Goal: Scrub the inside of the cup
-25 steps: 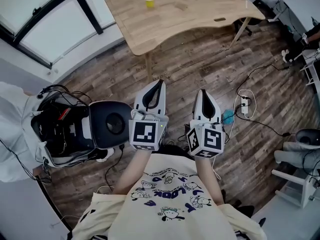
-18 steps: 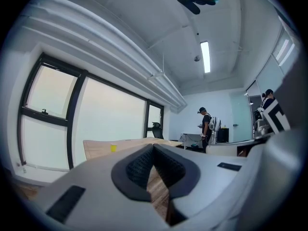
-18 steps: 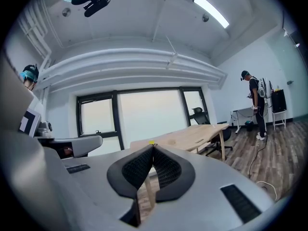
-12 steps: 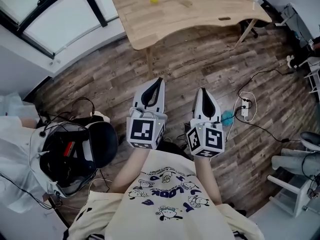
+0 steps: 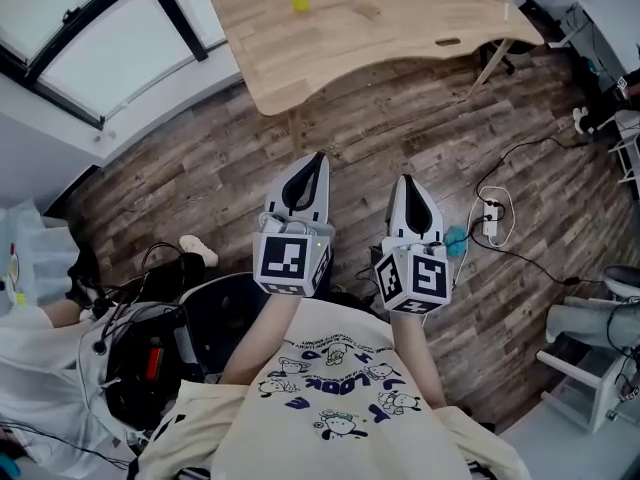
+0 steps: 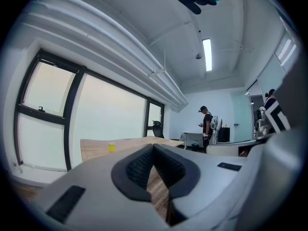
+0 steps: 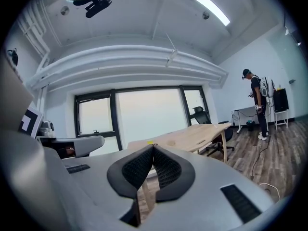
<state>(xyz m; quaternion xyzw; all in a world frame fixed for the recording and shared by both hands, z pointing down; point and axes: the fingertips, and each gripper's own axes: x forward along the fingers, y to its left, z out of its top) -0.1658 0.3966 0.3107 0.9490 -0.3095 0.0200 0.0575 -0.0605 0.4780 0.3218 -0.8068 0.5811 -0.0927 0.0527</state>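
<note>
A small yellow cup (image 5: 299, 0) stands on the light wooden table (image 5: 400, 28) at the top of the head view, well ahead of both grippers. It shows again as a yellow speck (image 6: 111, 148) on the table in the left gripper view. My left gripper (image 5: 319, 157) and right gripper (image 5: 405, 180) are held side by side, level, over the wood floor. Both are shut with nothing between their tips (image 6: 153, 146) (image 7: 153, 146). In the right gripper view the cup is almost hidden behind the jaw tips.
A black office chair (image 5: 225, 318) and a person in white with gear (image 5: 60, 368) are close at my left. A power strip and cables (image 5: 490, 218) lie on the floor to the right. Another person (image 7: 256, 105) stands far off near desks. Windows (image 5: 90, 38) line the wall behind the table.
The chair and the person at my left have slid down the head view. The table and cup shifted slightly in the head view. Both grippers keep their pose and stay shut.
</note>
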